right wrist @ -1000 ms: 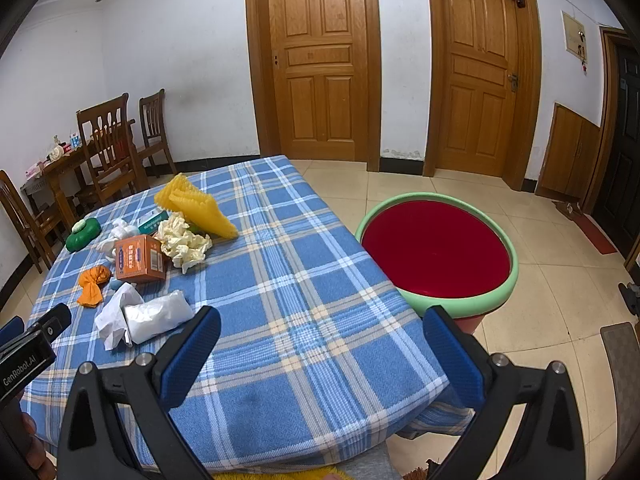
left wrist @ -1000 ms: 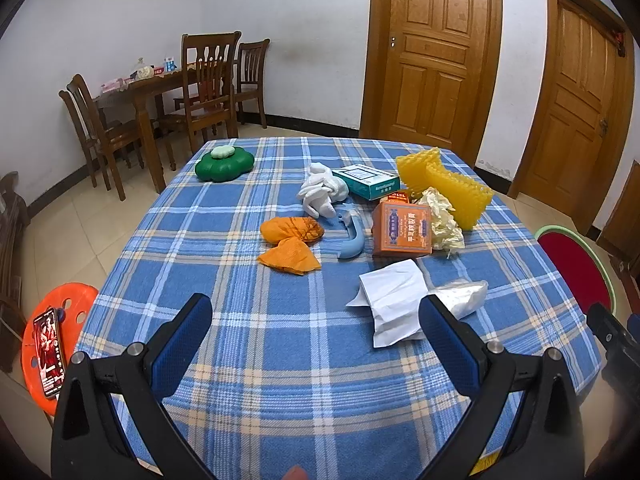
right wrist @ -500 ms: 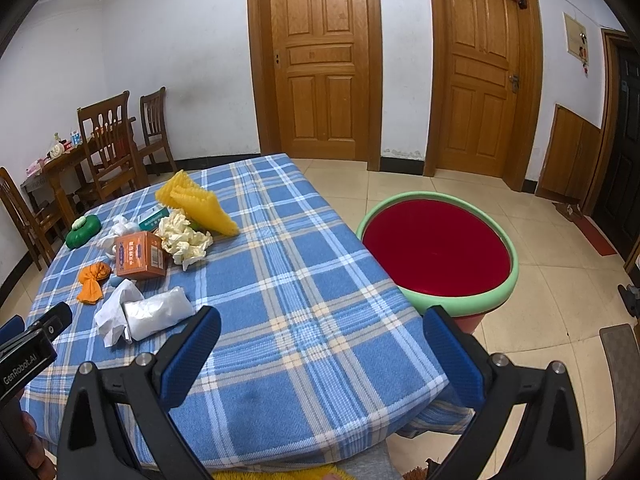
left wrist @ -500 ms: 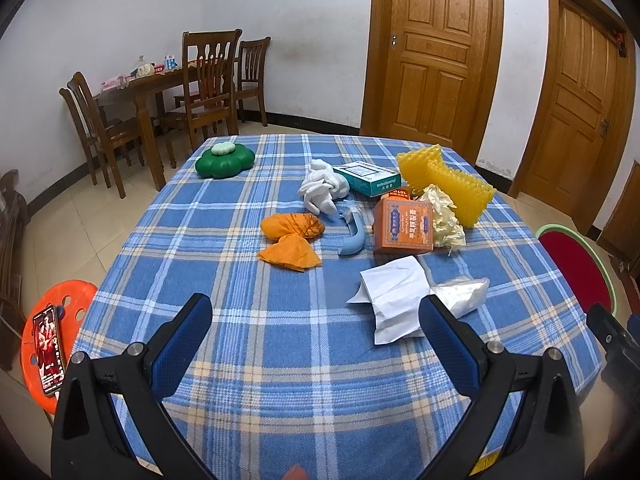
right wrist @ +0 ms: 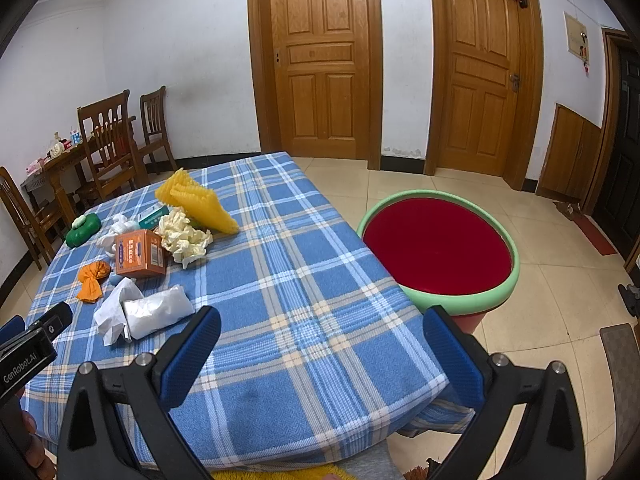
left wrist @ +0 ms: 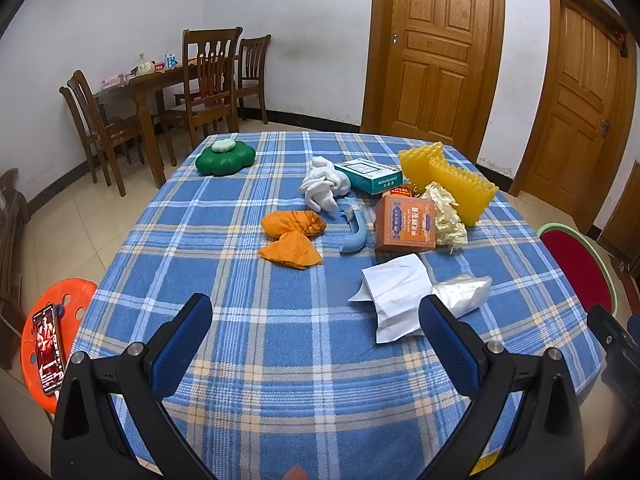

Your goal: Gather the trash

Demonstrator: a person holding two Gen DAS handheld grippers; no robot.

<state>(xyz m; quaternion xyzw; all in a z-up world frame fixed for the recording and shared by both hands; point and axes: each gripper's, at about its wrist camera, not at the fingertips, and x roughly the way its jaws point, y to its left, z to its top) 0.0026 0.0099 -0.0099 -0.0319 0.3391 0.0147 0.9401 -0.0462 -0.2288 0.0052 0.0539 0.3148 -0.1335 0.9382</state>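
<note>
Over the table (left wrist: 248,360), both grippers wide apart, white tissue (left wrist: 396,292) near

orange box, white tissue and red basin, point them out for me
orange box (left wrist: 405,222), left wrist view, on its front face
white tissue (left wrist: 394,290), left wrist view, on its flat middle
red basin (right wrist: 460,302), right wrist view, on its green rim

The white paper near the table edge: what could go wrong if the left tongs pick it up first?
1. The white paper touches the clear plastic bag, so the bag may be dragged along or pushed off the tablecloth.
2. The red basin stands beside the table, not under it; a light sheet may miss it.
3. The open left tongs may pinch the cloth as well.
</note>
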